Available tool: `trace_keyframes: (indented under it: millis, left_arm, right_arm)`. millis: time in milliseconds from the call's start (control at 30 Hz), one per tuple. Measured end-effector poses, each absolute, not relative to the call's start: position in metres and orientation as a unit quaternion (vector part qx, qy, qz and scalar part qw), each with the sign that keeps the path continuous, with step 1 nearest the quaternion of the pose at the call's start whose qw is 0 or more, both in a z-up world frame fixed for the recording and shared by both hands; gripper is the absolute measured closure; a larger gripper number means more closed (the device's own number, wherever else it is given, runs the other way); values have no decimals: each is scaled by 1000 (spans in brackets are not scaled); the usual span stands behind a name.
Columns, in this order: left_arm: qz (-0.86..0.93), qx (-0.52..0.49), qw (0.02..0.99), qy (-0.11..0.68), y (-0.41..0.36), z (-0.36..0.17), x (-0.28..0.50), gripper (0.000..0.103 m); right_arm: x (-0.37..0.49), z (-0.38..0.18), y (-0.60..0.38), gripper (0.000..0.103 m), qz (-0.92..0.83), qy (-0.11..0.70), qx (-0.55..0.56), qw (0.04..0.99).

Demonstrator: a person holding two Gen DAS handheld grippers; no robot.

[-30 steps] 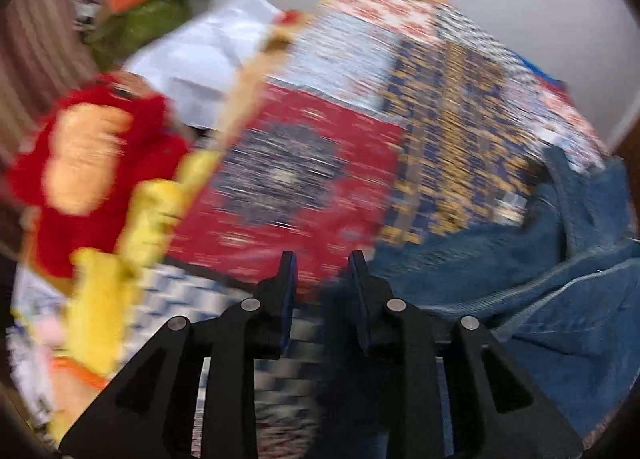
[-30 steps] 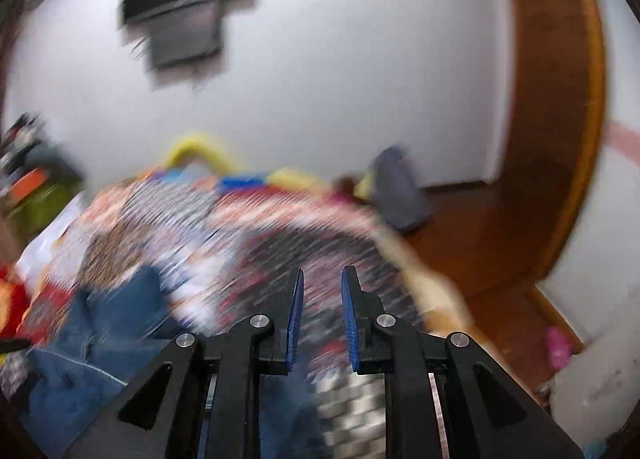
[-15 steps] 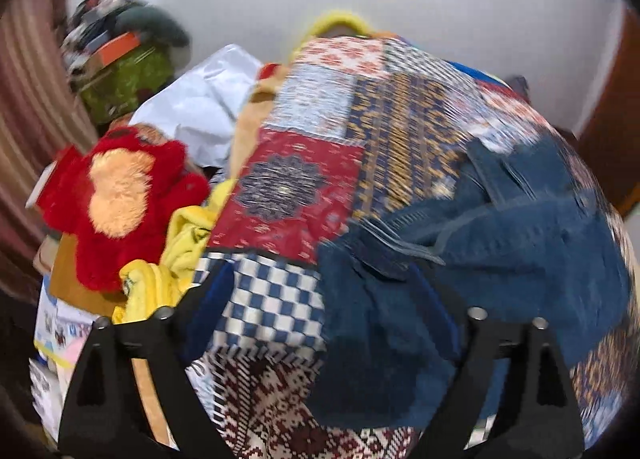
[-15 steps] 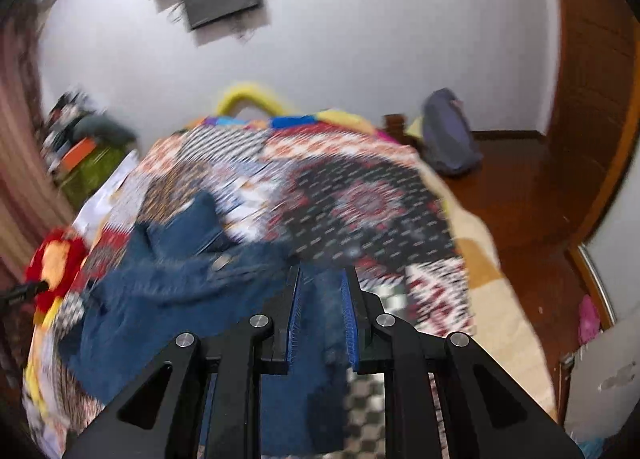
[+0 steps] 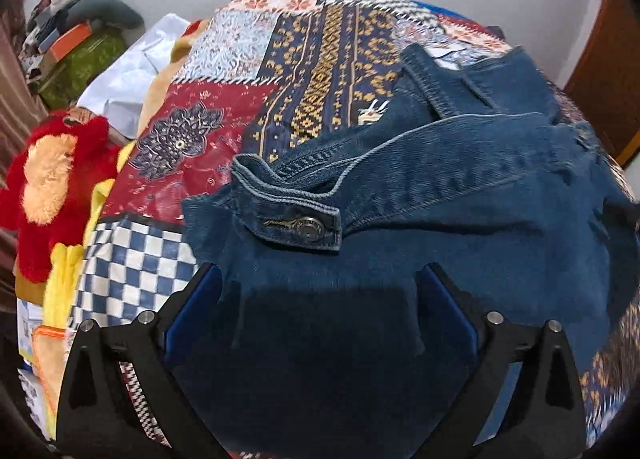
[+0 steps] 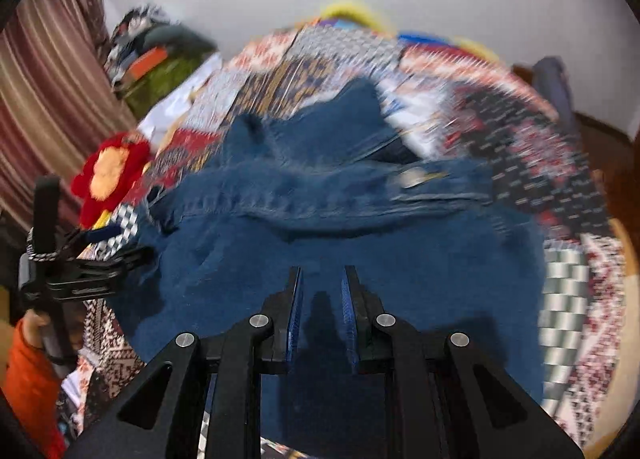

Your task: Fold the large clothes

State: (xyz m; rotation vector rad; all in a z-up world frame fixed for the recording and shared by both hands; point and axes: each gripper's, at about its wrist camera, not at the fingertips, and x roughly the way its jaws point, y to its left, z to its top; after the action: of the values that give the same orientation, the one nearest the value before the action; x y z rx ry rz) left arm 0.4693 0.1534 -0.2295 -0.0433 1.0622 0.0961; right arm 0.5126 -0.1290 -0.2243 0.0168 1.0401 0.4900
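The left gripper has just been opening and stands wide, denim between its fingers but unpressed; the right gripper is nearly shut, seemingly pinching a fold of the denim jacket (blur hides the contact). The jacket lies rumpled across the patchwork quilt. If only the right side pulls, the freed side could drag and bunch, skewing the fold.
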Motion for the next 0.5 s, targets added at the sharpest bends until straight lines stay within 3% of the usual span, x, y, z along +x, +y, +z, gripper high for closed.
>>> trace_keyframes:
  millis: [200,500]
  left_arm:
    - [104,-26,861,496,180,-235,493,3]
    - [121,-130,861,476,230,-239,521,0]
  right_arm:
    - [537,-255,-98,89,235,516,-38,823]
    - [584,-255,-132,89,165,496,19,852]
